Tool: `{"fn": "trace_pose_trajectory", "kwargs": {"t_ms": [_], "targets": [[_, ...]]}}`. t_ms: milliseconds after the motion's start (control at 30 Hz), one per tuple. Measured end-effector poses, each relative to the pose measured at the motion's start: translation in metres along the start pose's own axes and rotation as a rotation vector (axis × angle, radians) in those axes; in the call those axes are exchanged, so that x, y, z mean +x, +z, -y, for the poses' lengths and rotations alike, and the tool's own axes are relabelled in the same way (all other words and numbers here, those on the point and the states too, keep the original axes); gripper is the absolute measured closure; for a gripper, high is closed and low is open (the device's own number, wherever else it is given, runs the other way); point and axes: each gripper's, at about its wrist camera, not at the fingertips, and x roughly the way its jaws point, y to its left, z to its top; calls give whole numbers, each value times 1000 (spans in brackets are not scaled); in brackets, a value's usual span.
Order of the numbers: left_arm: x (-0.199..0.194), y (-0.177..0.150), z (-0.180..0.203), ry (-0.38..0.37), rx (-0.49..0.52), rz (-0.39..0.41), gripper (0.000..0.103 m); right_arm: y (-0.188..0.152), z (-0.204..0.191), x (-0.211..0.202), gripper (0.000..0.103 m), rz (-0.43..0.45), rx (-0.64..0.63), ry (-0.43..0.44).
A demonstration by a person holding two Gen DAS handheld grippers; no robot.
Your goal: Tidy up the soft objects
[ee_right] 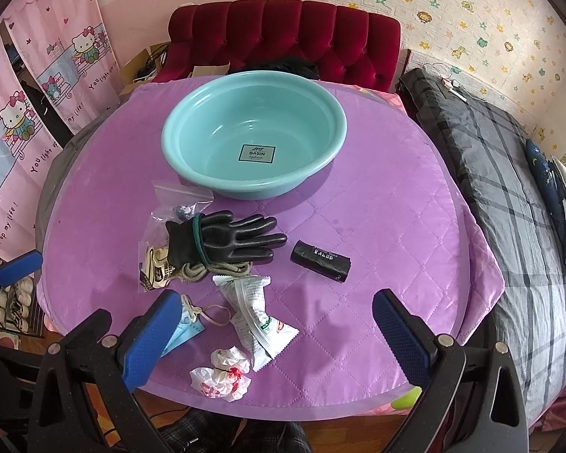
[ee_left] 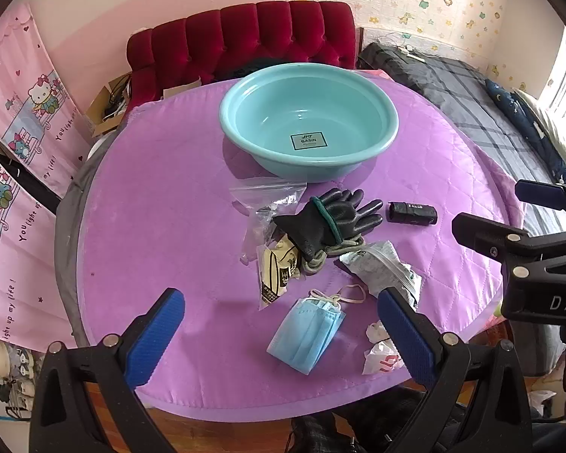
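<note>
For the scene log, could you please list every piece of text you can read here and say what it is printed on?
"BASIN": label inside the teal basin; the small lines above and below it are blurred.
"You light up my life!": pink cartoon curtain, repeated.
"DAS": body of the right gripper, cut off at the frame edge.
White print on the black roll: too small to read.
Print on the white packet and the beige packet: unreadable.

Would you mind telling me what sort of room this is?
Most likely a home bedroom: a bed with a plaid cover along the right, a red tufted headboard behind the table, and cartoon cat curtains on the left.
</note>
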Motion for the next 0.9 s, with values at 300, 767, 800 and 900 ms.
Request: {"fn": "trace_pose_trajectory", "kwargs": {"t_ms": [300,767,800,900], "targets": [[0,0,0,0,-3,-5,0,0,0,1,0,0,-7,2],[8,-2,0,-1,-1,-21,0,1,0,6,0,-10,-13,6],[9,-2,-1,-3,-2,-23,0,1,0,7,0,-10,-14,6],[11,-3,-1,-1,-3,-24,0,1,-1,8,0,-14,-16,6]]}}
